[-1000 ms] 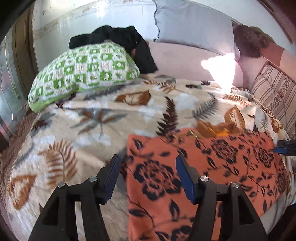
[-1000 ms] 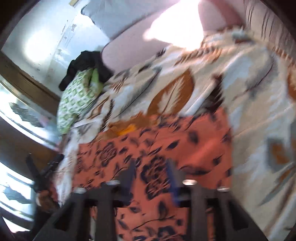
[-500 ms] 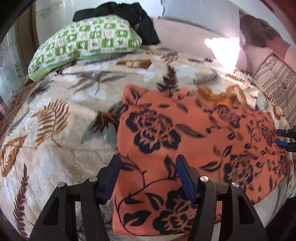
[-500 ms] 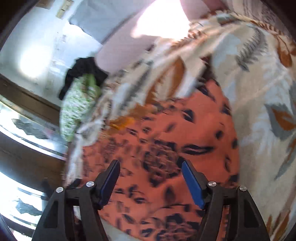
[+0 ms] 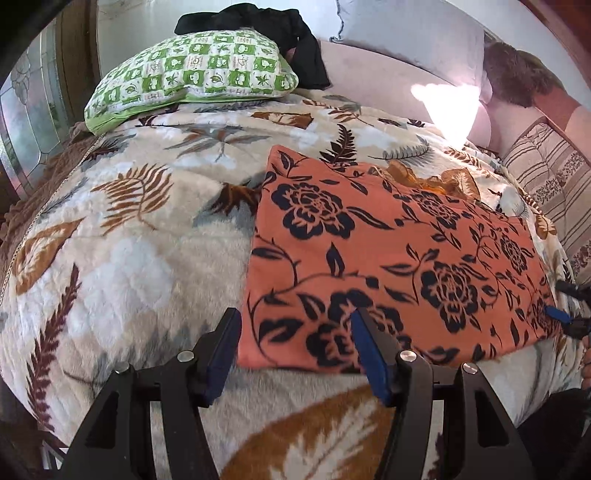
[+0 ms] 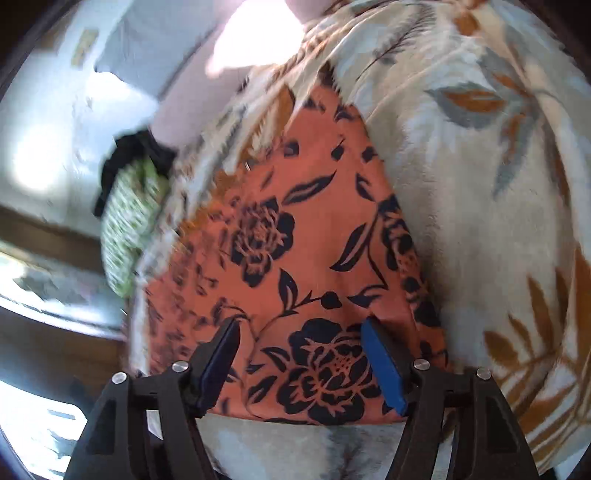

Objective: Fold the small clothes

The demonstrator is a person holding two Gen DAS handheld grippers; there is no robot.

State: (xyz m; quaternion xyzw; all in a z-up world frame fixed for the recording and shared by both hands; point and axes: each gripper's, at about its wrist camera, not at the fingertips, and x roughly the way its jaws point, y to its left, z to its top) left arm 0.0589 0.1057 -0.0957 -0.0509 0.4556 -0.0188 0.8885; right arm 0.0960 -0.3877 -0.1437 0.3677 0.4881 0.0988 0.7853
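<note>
An orange cloth with a black flower print (image 5: 388, 251) lies flat on the leaf-patterned blanket (image 5: 129, 240); it also shows in the right wrist view (image 6: 295, 240). My left gripper (image 5: 293, 332) is open and empty, its jaws spread over the cloth's near left corner. My right gripper (image 6: 301, 339) is open and empty over the cloth's near right end; its fingertips (image 5: 557, 314) show at the right edge of the left wrist view. A crumpled yellow-brown piece (image 5: 424, 177) peeks out at the cloth's far edge.
A green checked pillow (image 5: 192, 74) with a black garment (image 5: 266, 22) on it lies at the head of the bed. A grey pillow (image 5: 410, 37) and a striped cushion (image 5: 554, 184) are at the right. A window (image 5: 26, 110) is at the left.
Both grippers have drawn back toward the cloth's near edge, so more of the cloth shows ahead of them. The right gripper's jaws have opened wider. The cloth lies flat.
</note>
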